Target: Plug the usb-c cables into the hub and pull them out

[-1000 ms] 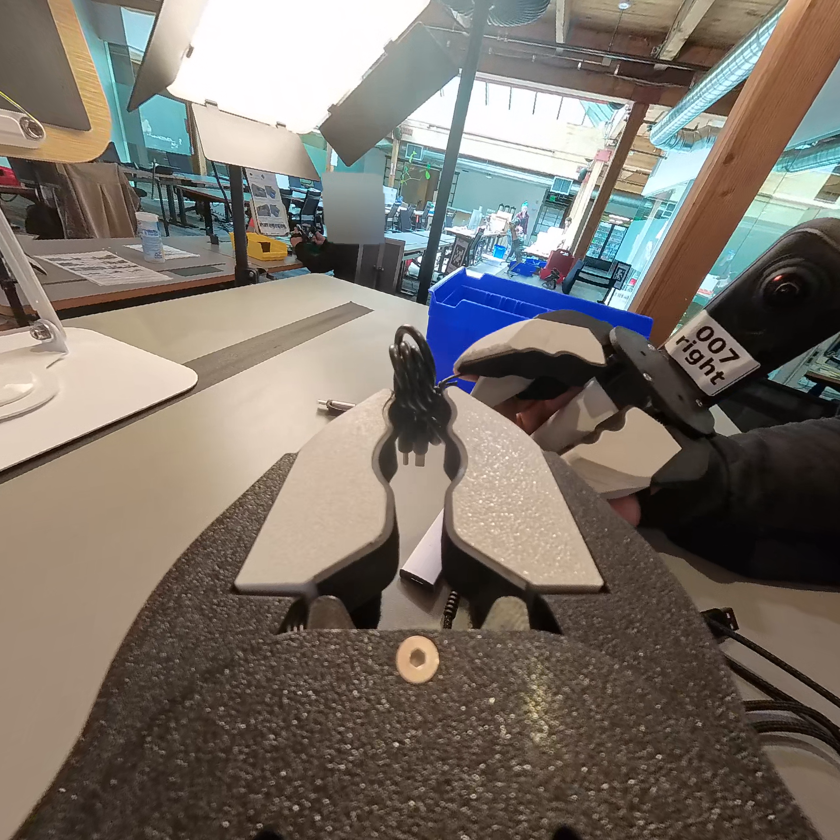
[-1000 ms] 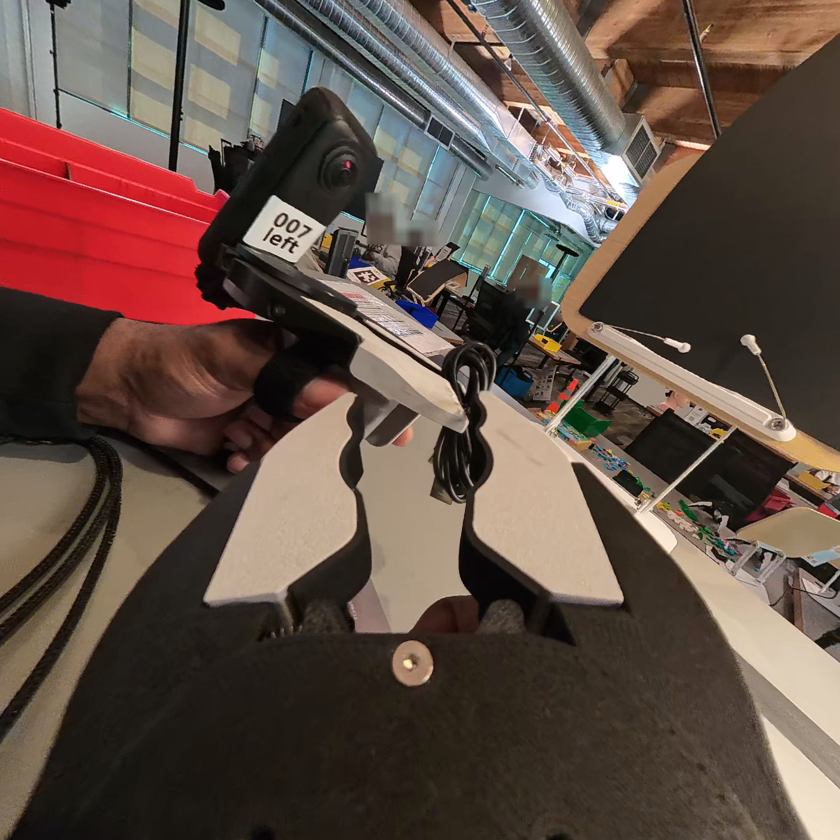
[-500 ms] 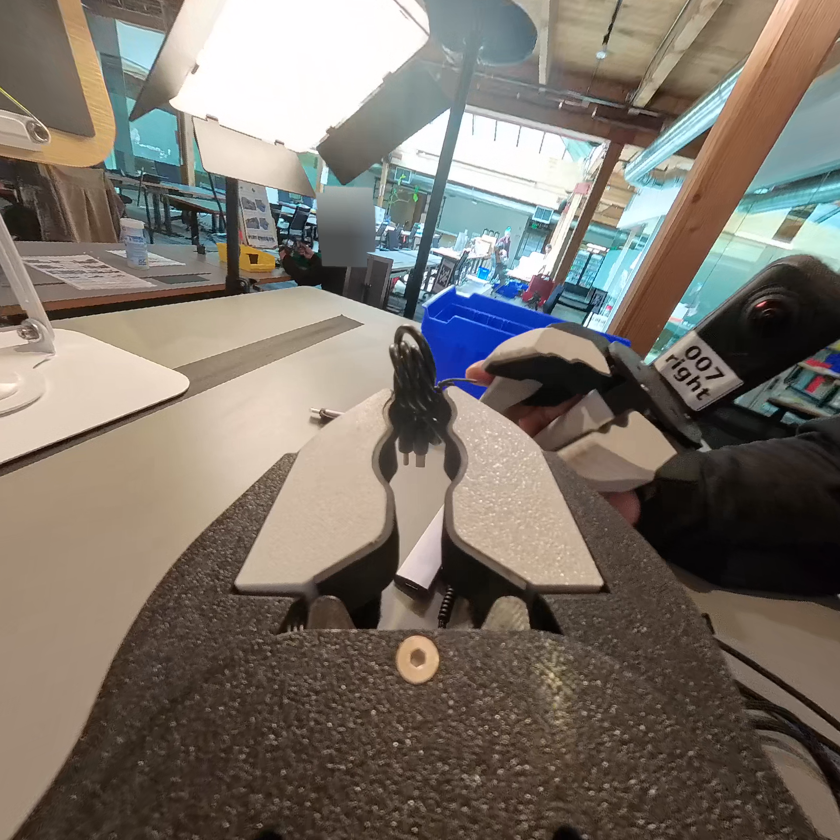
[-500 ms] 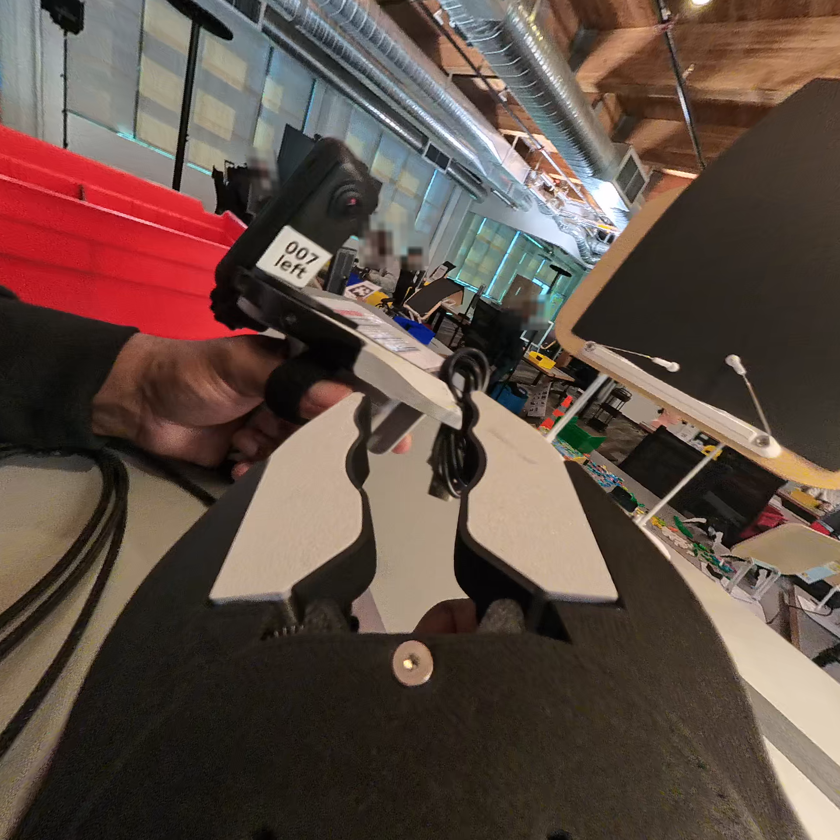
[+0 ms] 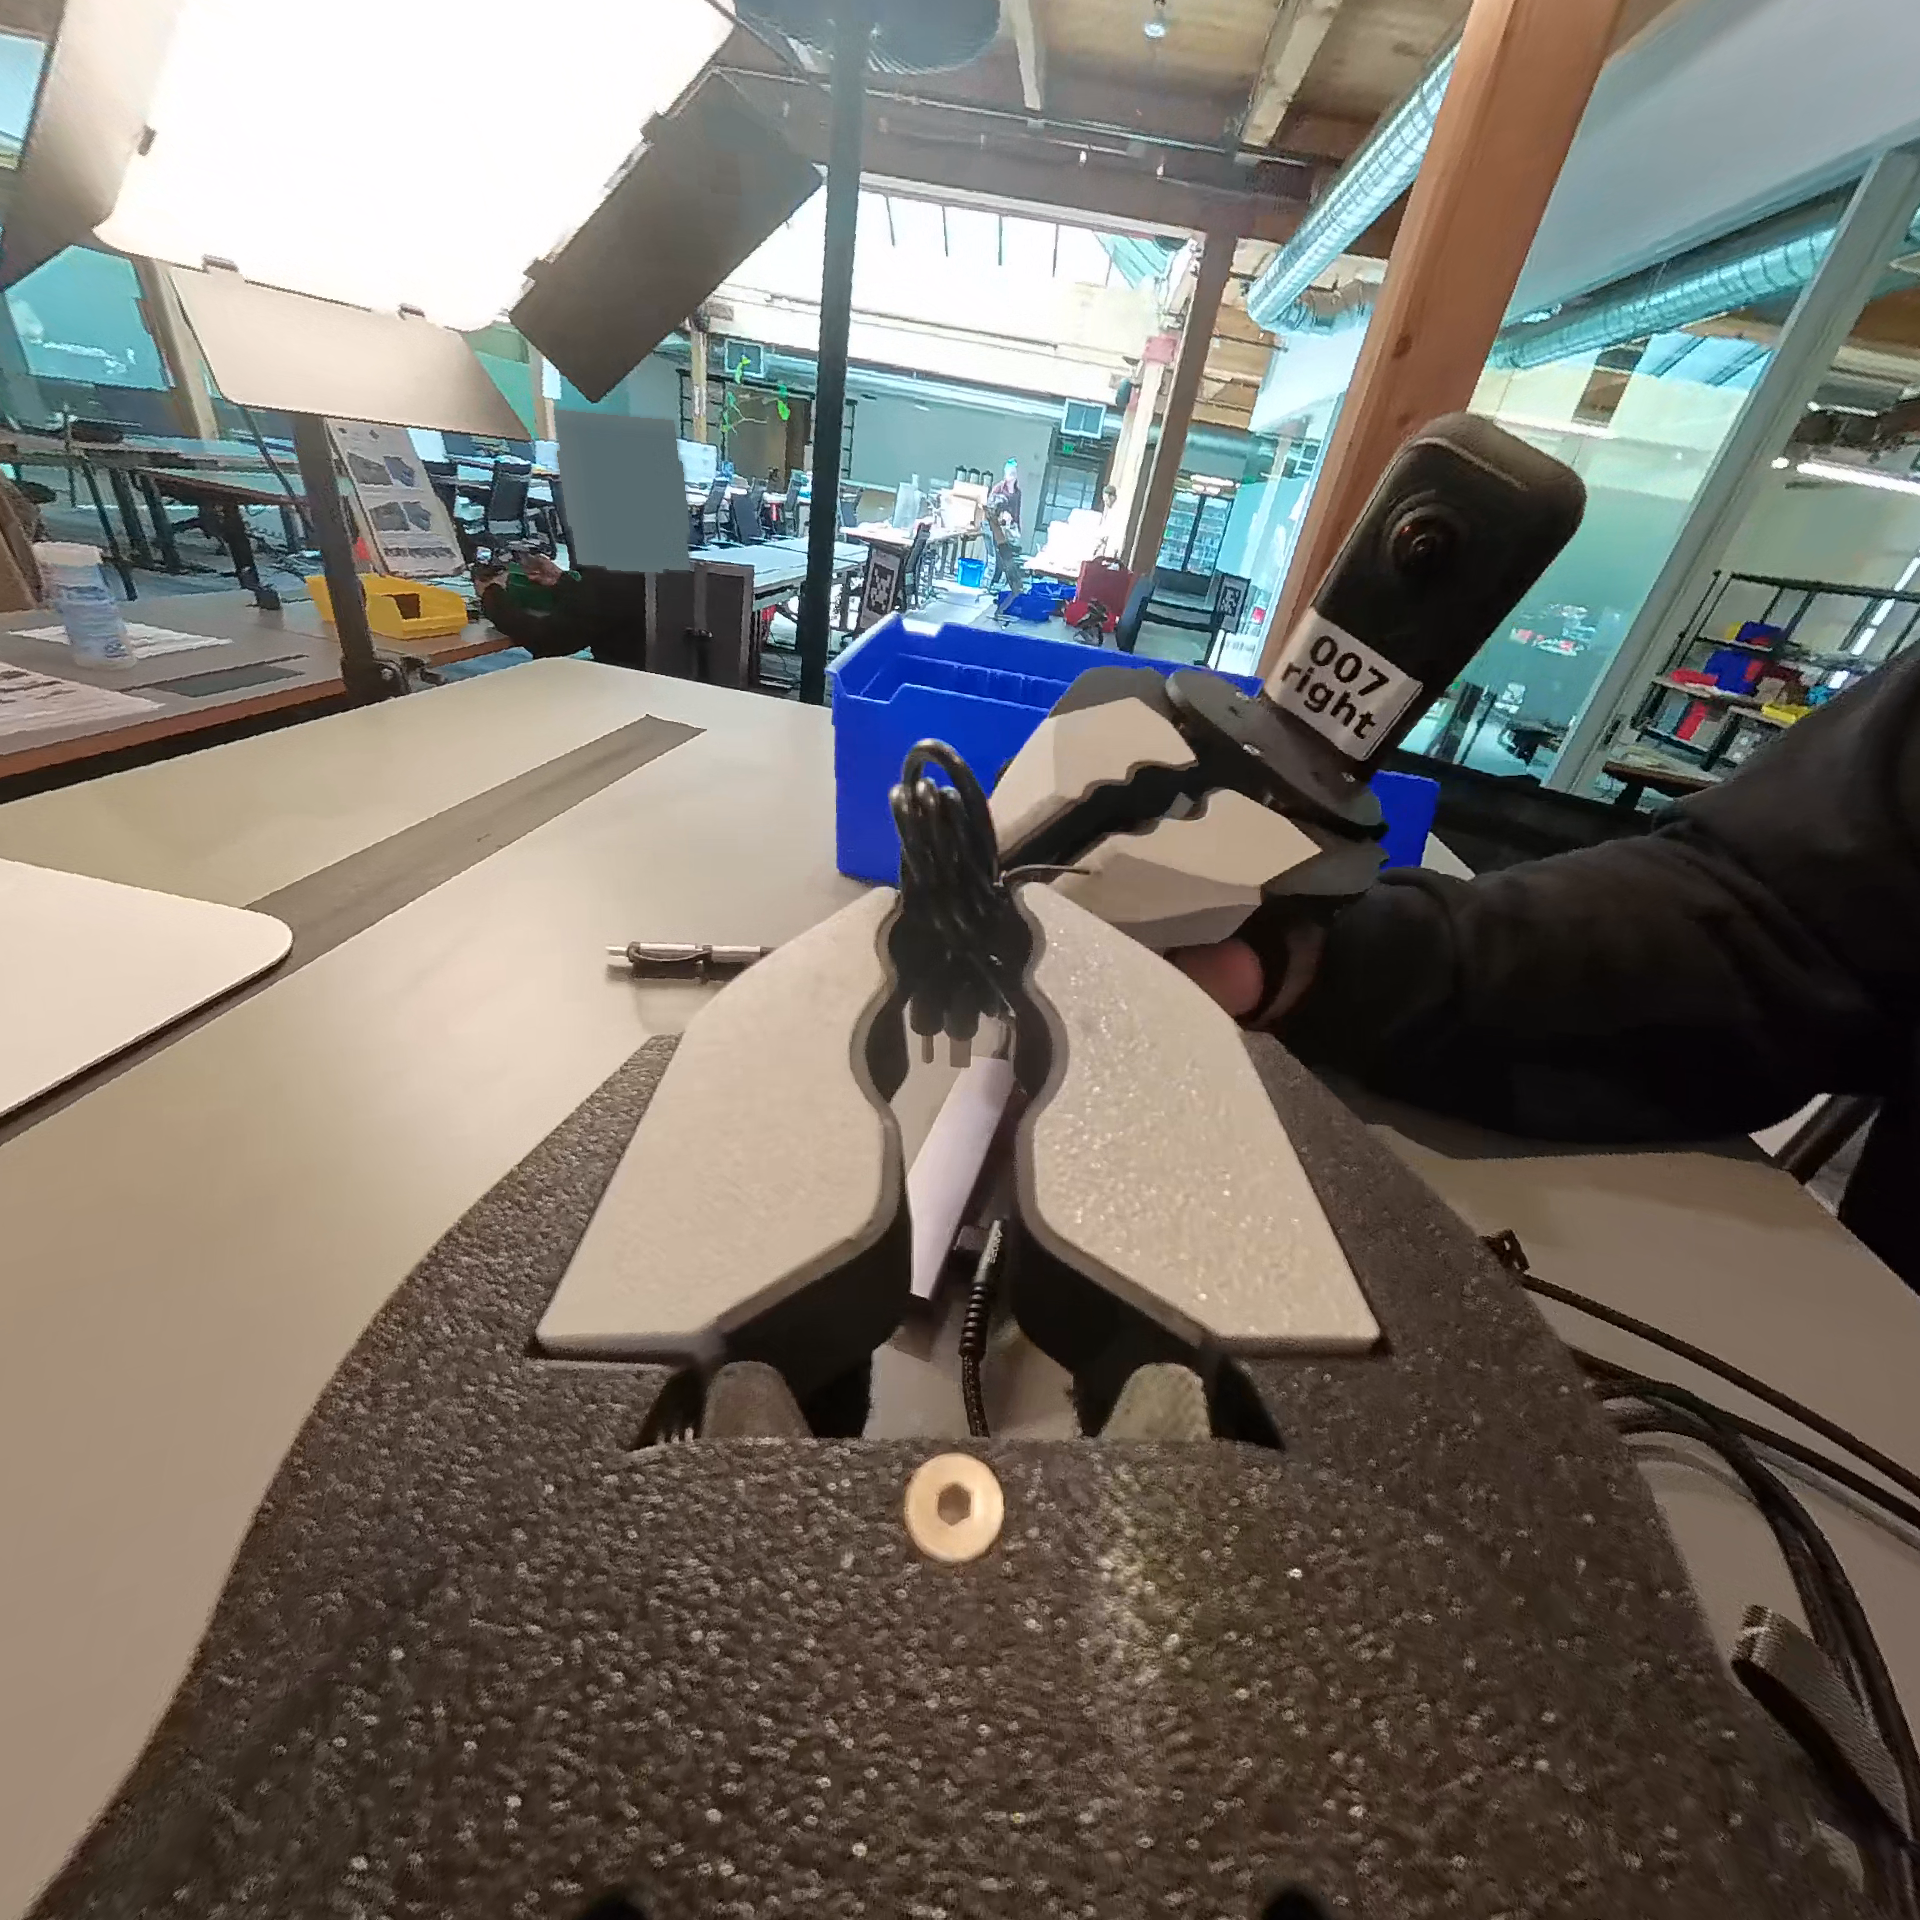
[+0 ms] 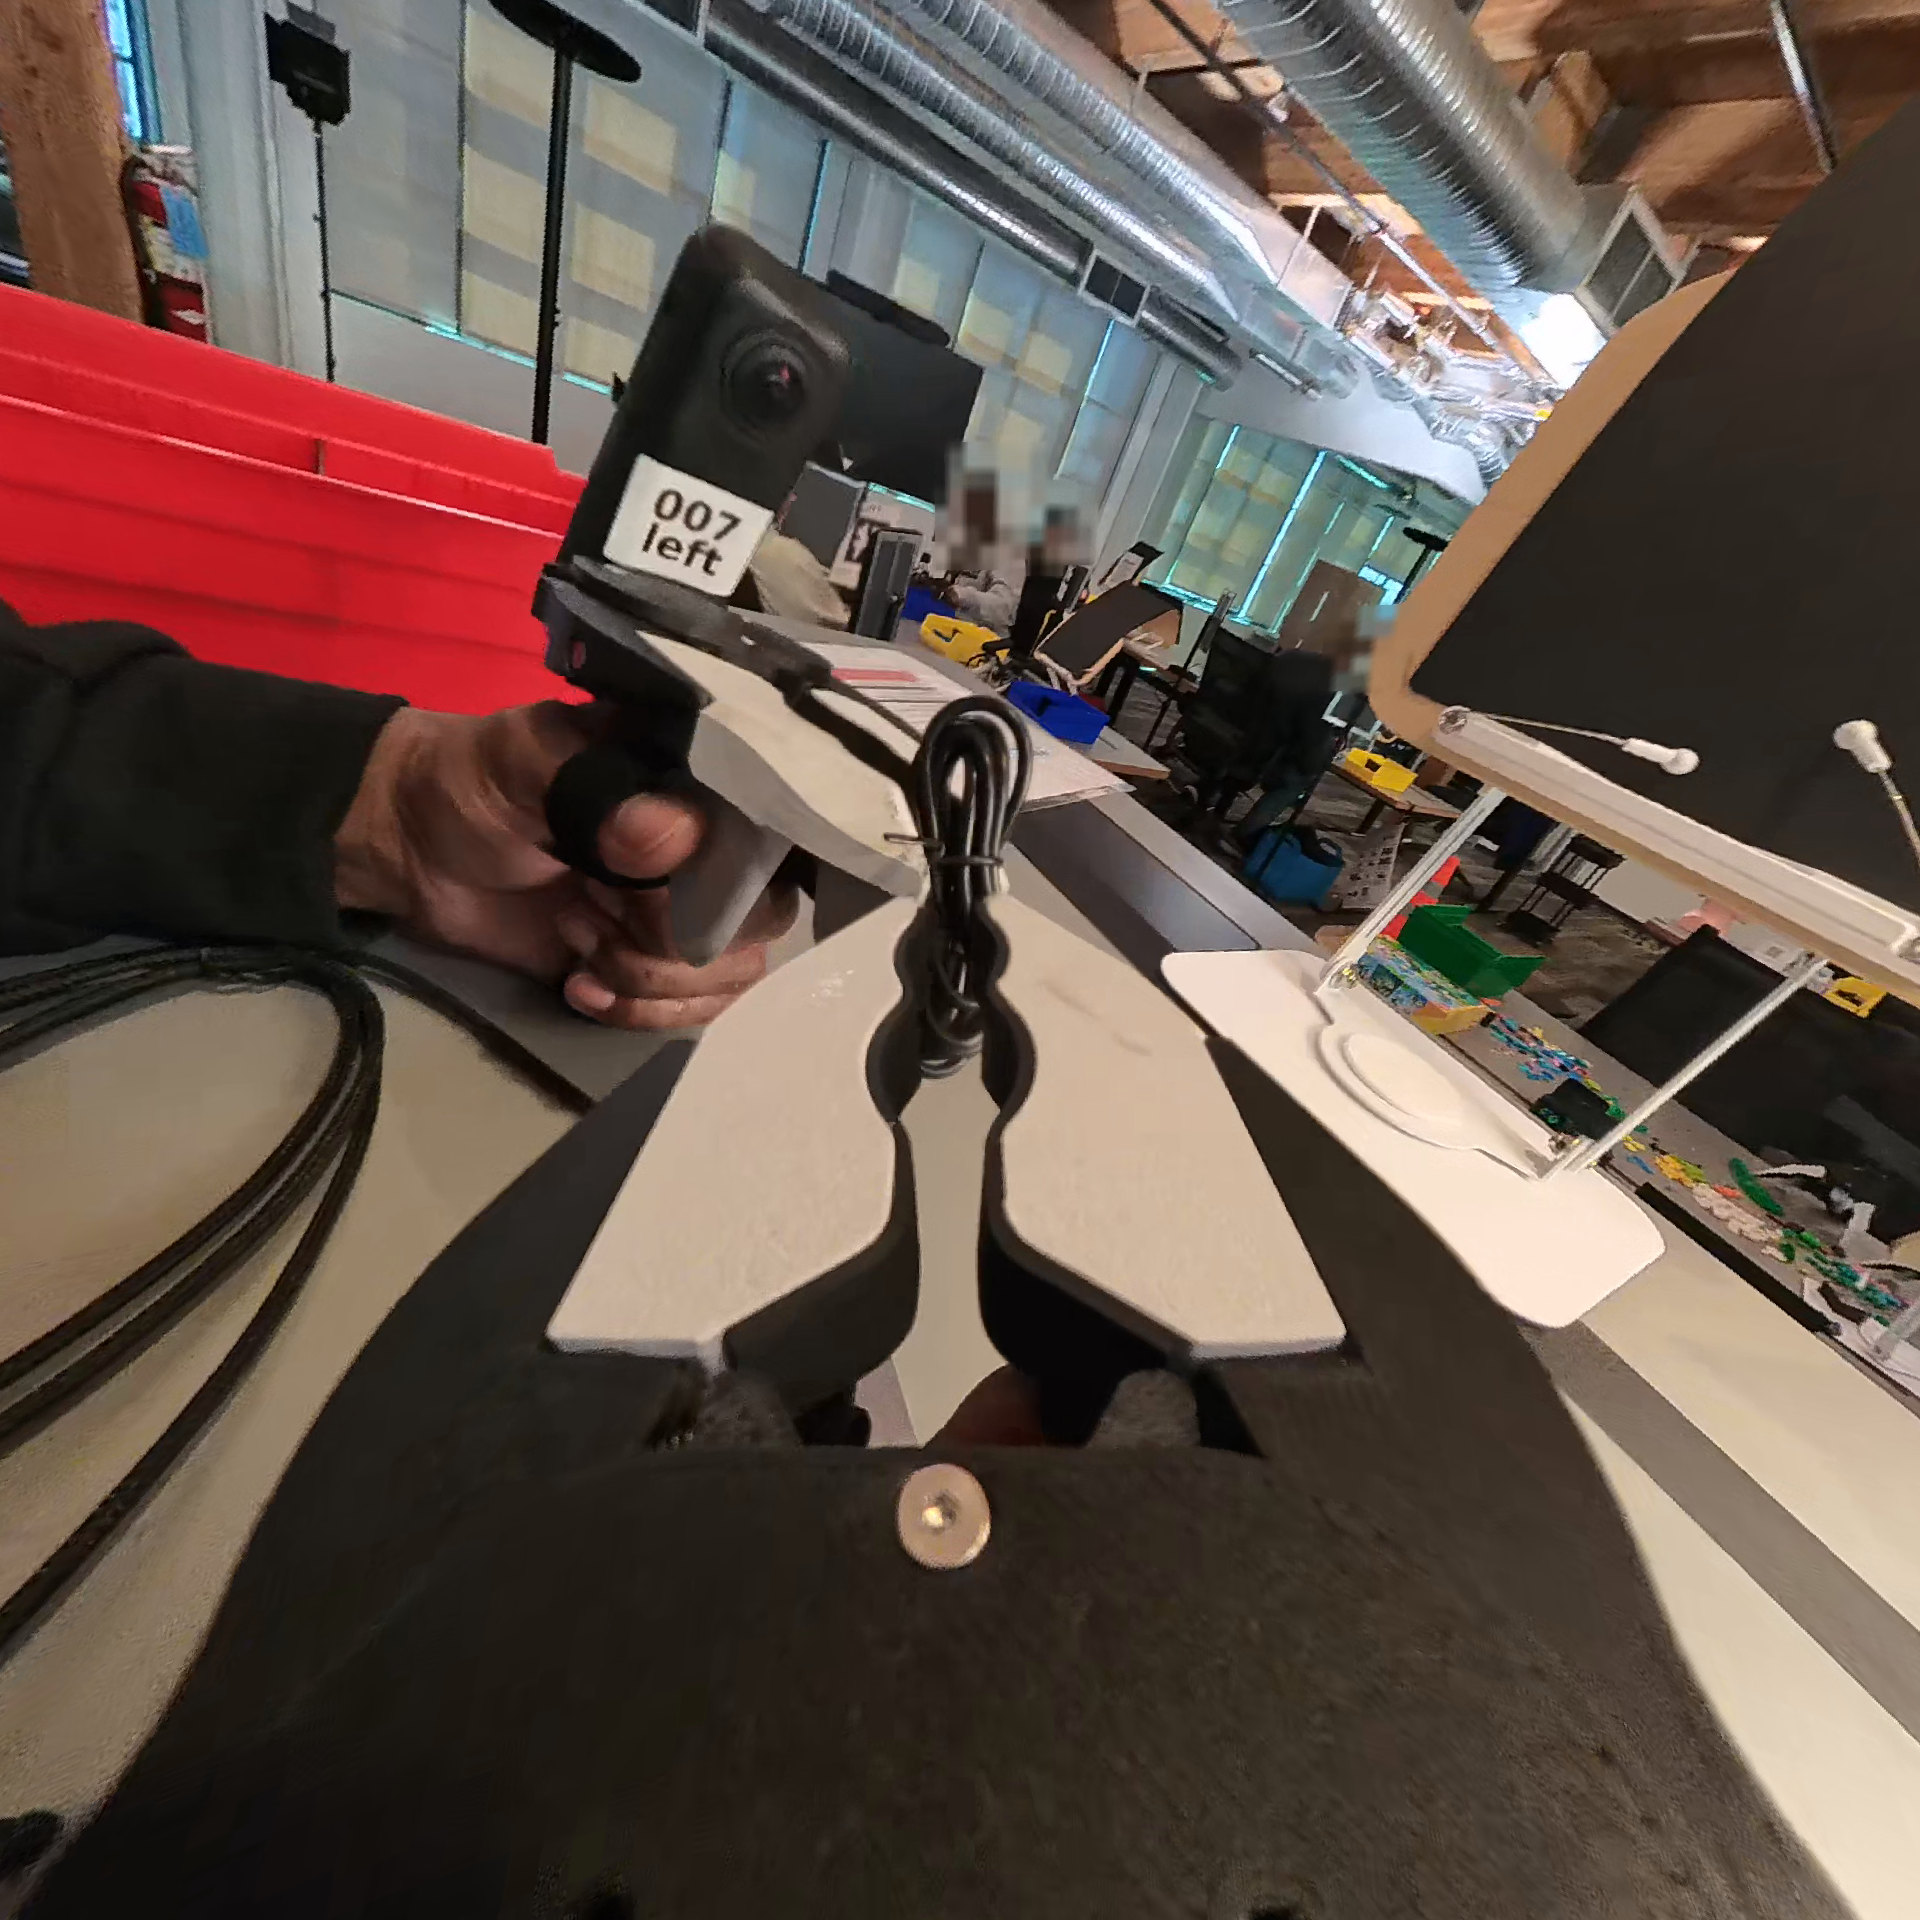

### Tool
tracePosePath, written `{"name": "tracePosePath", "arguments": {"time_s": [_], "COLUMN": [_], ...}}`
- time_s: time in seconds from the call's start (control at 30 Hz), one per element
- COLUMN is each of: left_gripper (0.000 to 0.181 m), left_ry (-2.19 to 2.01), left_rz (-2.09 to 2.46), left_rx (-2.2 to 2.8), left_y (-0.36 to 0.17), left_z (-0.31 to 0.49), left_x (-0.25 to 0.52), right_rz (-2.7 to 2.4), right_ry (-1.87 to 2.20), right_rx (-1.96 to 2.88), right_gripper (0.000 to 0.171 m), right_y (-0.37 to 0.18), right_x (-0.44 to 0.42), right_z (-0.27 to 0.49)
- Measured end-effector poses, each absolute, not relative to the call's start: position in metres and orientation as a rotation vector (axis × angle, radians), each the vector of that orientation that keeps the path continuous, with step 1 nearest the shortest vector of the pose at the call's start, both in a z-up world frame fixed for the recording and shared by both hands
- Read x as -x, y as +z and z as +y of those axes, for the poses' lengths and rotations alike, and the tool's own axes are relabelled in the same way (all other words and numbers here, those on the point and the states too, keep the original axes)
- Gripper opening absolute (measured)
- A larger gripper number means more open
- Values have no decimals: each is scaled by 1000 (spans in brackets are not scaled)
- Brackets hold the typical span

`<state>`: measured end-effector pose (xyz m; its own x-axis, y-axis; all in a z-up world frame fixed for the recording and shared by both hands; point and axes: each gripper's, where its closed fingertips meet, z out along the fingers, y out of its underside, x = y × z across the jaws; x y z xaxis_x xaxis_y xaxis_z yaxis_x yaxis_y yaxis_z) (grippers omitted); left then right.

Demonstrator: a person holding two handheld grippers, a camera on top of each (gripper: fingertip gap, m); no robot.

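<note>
Left tongs (image 5: 961,956): clamped on a coiled black cable bundle (image 5: 951,883), tied with wire, at 12 o'clock
Right tongs (image 6: 951,987): clamped on the same bundle
Hub (image 5: 956,1174): white, on the counter (image 5: 312,1195) under the left tongs; one cord entering
Progress: judged early; bundle uncoiled not yet
Count: one bundle; one loose plug (image 5: 686,954) at 11 o'clock; one blue bin (image 5: 935,748)

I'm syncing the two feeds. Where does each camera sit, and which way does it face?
Left wrist view: on the left claw, facing the blue bin; shows its fingers, the right claw and a sleeve.
Right wrist view: on the right claw, facing the red bin; shows the left claw and hand.
Shared: the cable bundle, pinched by both.
</note>
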<state>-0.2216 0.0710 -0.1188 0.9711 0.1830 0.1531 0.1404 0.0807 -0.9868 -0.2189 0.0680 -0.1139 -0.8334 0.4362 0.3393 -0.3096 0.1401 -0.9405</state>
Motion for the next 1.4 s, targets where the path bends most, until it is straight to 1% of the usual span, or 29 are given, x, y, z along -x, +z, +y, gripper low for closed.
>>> {"name": "tracePosePath", "arguments": {"time_s": [0.07,0.2,0.77,0.9,0.97,1.07,1.17,1.27,1.4], "left_gripper": [17,16,16,15,15,15,15,15,15], "left_ry": [41,64,242,362,379,356,332,336,347], "left_rz": [-260,-240,-149,-168,-196,-266,-293,-286,-254], "left_rx": [1505,1541,1790,1932,1917,1842,1785,1790,1809], "left_y": [-120,-123,-153,-173,-171,-161,-154,-154,-156], "left_z": [71,71,81,84,84,76,71,72,76], "left_x": [222,220,217,227,230,238,240,239,236], "right_rz": [-1893,-1927,-1954,-1873,-1863,-1945,-2029,-2056,-2082], "right_ry": [1751,1725,1549,1671,1680,1694,1699,1708,1719], "right_rx": [105,84,-2,33,71,143,172,175,180], "right_gripper": [2,0,0,0,6,17,23,21,7], "right_y": [-116,-119,-129,-108,-107,-122,-137,-140,-143], "right_x": [217,216,219,213,216,224,226,225,223], "right_z": [67,67,72,73,77,77,73,69,67]}}
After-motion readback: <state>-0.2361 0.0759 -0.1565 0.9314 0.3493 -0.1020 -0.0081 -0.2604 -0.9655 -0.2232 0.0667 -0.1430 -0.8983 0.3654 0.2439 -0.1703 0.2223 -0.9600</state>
